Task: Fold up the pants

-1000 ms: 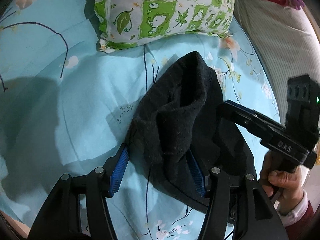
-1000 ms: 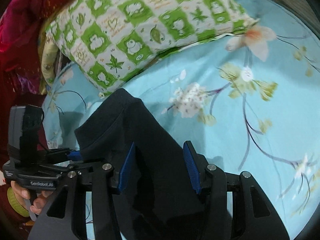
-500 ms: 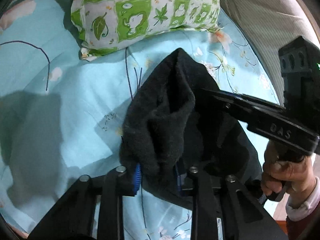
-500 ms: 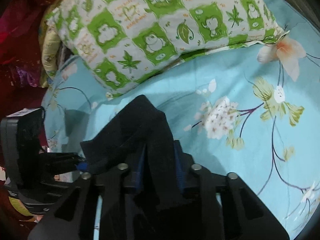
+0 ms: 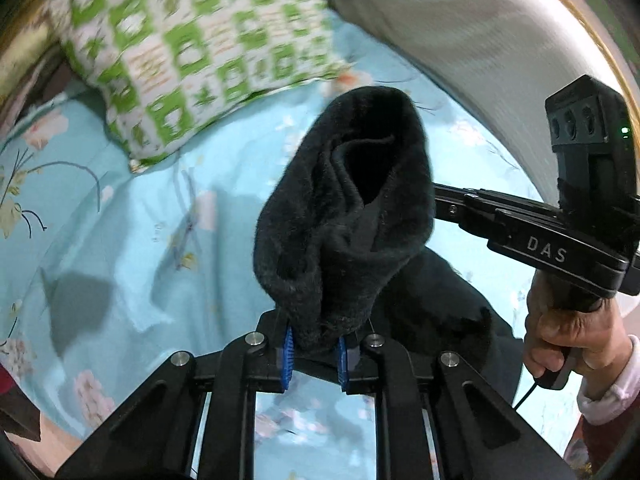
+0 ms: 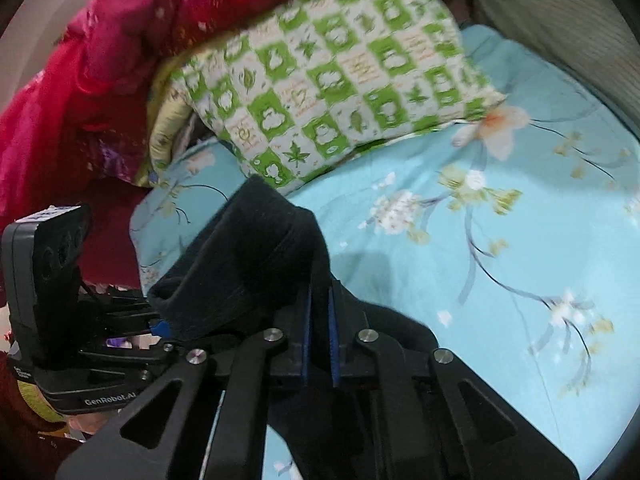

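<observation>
With both hand-held grippers pinching black pants (image 5: 344,216) at frame centre, left (image 5: 314,354) and right (image 6: 319,334) lift one edge off the bed (image 6: 500,248), probably to fold it over.

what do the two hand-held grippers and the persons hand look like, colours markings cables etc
Both are matte black linkage frames with silver pivot screws and ribbed blue finger pads. The left hand-held gripper shows white "GenRobot.AI" lettering on its body in the right wrist view. The right hand-held gripper reads "DAS", with a boxy black top module and green light. The bare right hand has a white cuff under a red sleeve, thin black cable below.
</observation>
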A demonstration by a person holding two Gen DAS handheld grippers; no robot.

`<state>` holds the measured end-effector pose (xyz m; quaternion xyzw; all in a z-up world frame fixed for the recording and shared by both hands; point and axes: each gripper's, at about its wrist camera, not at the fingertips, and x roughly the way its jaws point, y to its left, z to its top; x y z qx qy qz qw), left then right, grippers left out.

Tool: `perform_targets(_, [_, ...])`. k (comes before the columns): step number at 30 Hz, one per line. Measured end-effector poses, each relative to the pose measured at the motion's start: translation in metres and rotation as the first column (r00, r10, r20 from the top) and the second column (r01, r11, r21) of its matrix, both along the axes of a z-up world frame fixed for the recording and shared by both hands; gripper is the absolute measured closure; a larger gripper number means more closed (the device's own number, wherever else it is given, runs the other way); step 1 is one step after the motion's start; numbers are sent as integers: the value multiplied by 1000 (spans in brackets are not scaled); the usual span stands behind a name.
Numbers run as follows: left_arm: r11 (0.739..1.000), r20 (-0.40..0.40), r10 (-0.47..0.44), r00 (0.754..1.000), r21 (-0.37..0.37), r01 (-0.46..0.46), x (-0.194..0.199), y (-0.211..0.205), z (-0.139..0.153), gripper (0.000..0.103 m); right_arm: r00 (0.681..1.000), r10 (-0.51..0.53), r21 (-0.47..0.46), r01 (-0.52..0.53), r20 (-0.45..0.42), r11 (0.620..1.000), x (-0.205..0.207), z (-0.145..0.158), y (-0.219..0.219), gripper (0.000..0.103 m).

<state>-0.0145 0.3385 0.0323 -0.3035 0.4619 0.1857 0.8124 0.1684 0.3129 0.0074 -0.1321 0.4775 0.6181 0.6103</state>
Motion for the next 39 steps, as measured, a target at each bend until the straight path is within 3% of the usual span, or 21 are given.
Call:
perform_targets(8, [986,20,-144,989,89,141,22,-73,27,88,995,-99,51,100,-25,994,10,9,-81,97])
perform_targets(17, [947,21,-299,954,127,294,31,-149,39,89,971,-228,133,235,-69,963,16,18,-160,98])
perform_targets(29, [895,-39,-420,907,149,421,49,-207,8,89,918,-359,136,382,-169,914,18,-11,-242,98])
perform_targets(34, [867,-82,-458,885,179,466,56,-224,-7,89,895,-400,120,427,-197,896,20,-27,-261,98])
perform_targets(39, [854,-100,-477,873,181,487,58,-232,-15,89,878,-428,98,456,-215,885,23,-42,-271,98])
